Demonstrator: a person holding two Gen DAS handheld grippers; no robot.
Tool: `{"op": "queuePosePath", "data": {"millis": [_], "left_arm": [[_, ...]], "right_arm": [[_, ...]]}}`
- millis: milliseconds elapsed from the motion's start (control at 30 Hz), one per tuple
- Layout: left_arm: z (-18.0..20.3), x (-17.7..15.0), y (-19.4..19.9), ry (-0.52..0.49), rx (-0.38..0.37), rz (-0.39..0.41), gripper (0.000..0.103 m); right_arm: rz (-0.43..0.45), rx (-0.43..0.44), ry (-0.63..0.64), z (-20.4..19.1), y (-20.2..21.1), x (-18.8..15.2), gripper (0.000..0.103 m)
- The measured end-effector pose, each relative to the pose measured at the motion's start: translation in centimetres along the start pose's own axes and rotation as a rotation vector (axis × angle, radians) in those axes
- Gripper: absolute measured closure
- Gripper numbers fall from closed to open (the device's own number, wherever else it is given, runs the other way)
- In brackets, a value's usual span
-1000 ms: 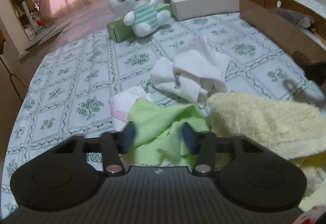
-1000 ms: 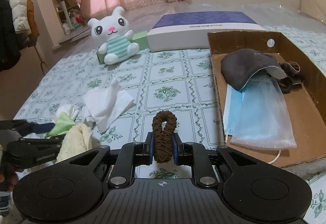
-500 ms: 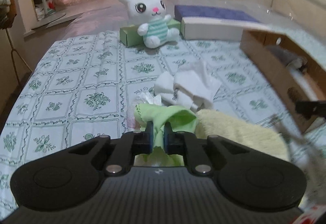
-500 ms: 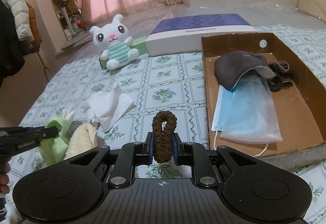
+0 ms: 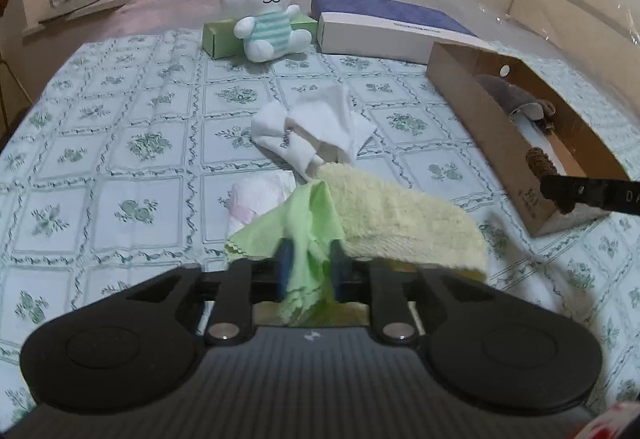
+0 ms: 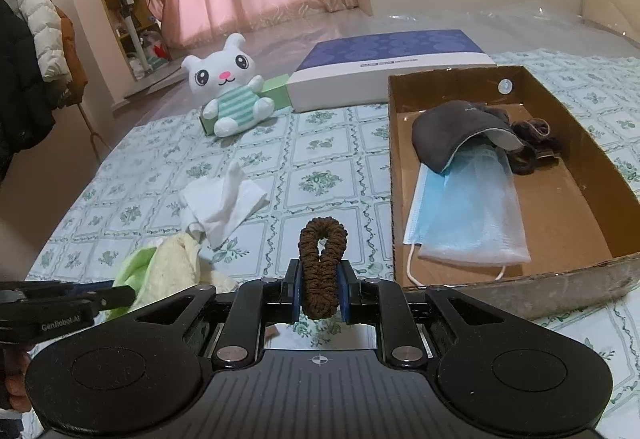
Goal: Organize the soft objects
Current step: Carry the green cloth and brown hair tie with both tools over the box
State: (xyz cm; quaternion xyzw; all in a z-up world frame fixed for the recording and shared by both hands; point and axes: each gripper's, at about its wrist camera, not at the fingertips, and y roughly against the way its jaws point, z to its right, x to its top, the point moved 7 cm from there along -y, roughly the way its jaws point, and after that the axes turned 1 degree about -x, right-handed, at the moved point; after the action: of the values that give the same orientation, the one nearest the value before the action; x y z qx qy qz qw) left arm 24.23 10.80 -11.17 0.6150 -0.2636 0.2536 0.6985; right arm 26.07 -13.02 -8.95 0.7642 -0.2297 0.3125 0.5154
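Biggest risk first: the open brown cardboard box (image 6: 592, 159) on the green-patterned bedsheet (image 5: 120, 143) already holds a dark grey cloth cap (image 6: 452, 131), a pale blue face mask (image 6: 468, 223) and some brown hair ties at the far end. Its near wall is bent and sagging, so if you come in low with either load you could catch that wall and shove the box.

Next, the fluffy pale yellow towel (image 5: 400, 215). It lies draped against the thin lime-green cloth (image 5: 308, 239) that your left tool (image 5: 309, 267) is closing on, with the cloth bunched between the pads. Lift fast and I'd expect the towel to drag along, then drop short of the box.

The crumpled white cloth (image 5: 320, 131) touches the towel's far end and may get tugged too. The small pink-and-white cloth (image 5: 256, 195) sits just beside the green one; same concern.

The green cloth is pinched at a loose fold, so it could slip out mid-carry.

Smallest: the brown fabric scrunchie (image 6: 322, 267) is clamped upright in your right tool (image 6: 320, 291), held only by its lower half. Any bump on the box rim could pop it free onto the sheet.
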Motion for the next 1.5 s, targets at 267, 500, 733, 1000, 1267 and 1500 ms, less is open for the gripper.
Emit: {"op": "queuePosePath", "data": {"millis": [267,500,733,1000,1267,1500], "left_arm": [[-0.4,0.4,1.2,0.027,0.026,0.019,0.1],[-0.7,0.5,4.1,0.06,0.035,0.068,0.101],[-1.7,0.1,8.1,0.084,0.063,0.115,0.101],[-1.8,-0.5,11.1,0.101,0.081,0.143,0.101],[0.2,-0.5,13.3,0.081,0.061,0.173,0.101],[3.0,0.2,14.6,0.04,0.027,0.201,0.101]], "right_arm": [[0.002,0.006,0.003,0.1,0.5,-0.2,0.085],[0.008,0.017,0.006,-0.1,1.4,-0.2,0.085],[0.013,0.027,0.005,-0.4,2.4,-0.3,0.085],[0.018,0.062,0.029,-1.7,4.2,-0.9,0.085],[0.038,0.09,0.047,-2.5,6.7,-1.3,0.085],[0.06,0.093,0.039,-2.0,8.8,-1.7,0.085]]}}
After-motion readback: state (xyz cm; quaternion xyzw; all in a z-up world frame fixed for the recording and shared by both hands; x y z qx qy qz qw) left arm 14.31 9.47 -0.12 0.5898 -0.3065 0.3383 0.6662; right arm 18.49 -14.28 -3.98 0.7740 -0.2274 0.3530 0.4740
